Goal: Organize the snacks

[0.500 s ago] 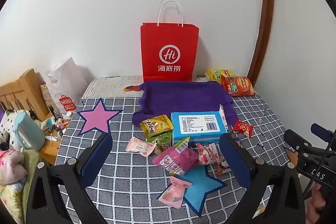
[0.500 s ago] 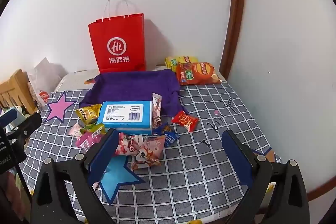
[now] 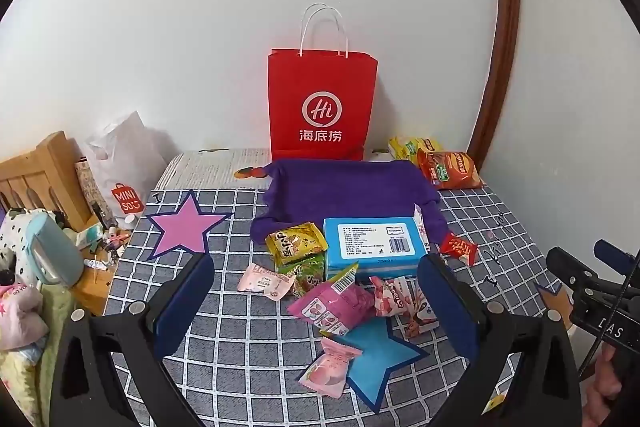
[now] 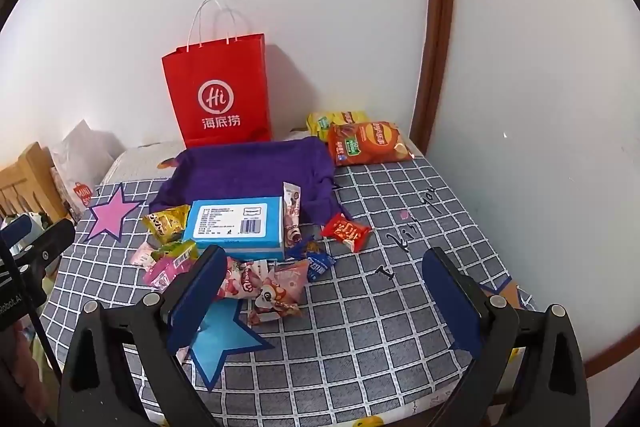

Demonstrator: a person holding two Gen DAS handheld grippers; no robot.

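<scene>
Both the left gripper (image 3: 316, 301) and right gripper (image 4: 326, 291) hang wide open and empty above the grey checked bedspread (image 4: 380, 327). Loose snack packets (image 3: 340, 307) lie scattered around a light-blue cardboard box (image 3: 372, 243), just before a purple cloth (image 3: 344, 187) and red paper bag (image 3: 322, 107).

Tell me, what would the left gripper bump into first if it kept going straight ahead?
Probably the pink snack packet lying between the open left gripper fingers' line, just before the blue box. Depth is hard to judge.
</scene>
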